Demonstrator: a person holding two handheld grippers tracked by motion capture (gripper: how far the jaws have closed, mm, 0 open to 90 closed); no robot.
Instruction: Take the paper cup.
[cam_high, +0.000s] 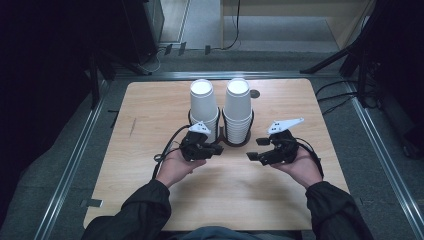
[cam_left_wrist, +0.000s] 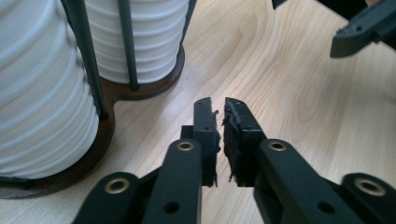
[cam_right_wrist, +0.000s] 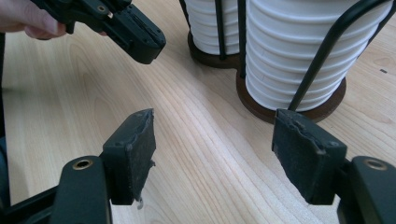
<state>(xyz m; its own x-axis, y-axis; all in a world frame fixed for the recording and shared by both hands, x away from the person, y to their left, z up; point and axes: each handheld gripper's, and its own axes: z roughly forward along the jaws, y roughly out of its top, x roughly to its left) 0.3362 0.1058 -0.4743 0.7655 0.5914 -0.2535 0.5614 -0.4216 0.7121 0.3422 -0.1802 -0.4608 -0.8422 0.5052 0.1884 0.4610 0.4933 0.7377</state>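
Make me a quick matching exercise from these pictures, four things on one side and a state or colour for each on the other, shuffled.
1. left gripper
2. right gripper
3. paper cup stacks
4. holder base

a. dark brown wood
b. jaws apart, nothing between
c. white
d. jaws nearly together, nothing between

Pairs: 1-d, 2-b, 3-c, 4-a
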